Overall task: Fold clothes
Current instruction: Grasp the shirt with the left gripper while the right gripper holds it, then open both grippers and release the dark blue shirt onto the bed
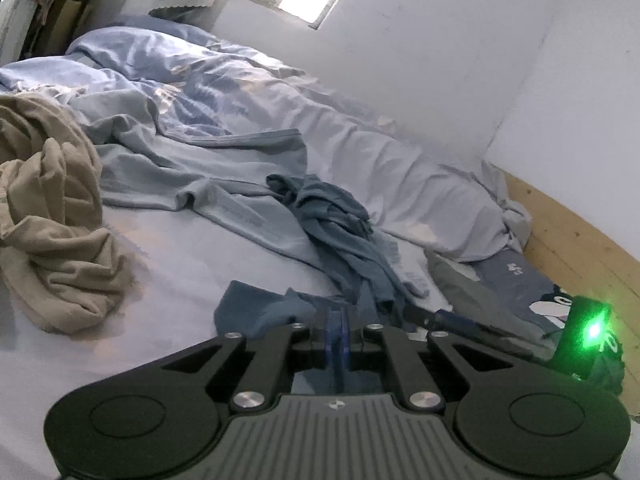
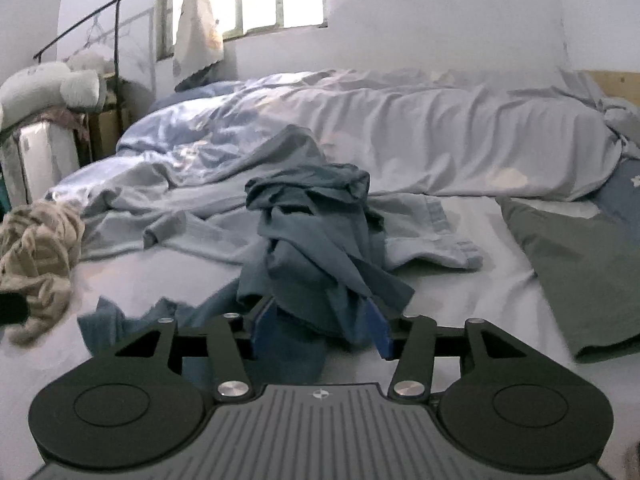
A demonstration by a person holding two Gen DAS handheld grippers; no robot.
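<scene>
The crumpled garment (image 2: 316, 240) is dusty blue. A beige garment (image 1: 52, 232) and a grey-green one (image 2: 576, 264) lie on pale lilac bed sheet (image 2: 480, 320).

My left gripper (image 1: 338, 320) sits low and level, its two blue fingers (image 1: 333, 334) pressed flat against each other with no gap, black linkage arms drawn inward. My right gripper (image 2: 322, 322) points forward, tilted slightly, its jaws spread wide, one blue finger (image 2: 266, 330) on each side. In the left view, the right gripper's body shows at the far right edge, glowing green.
</scene>
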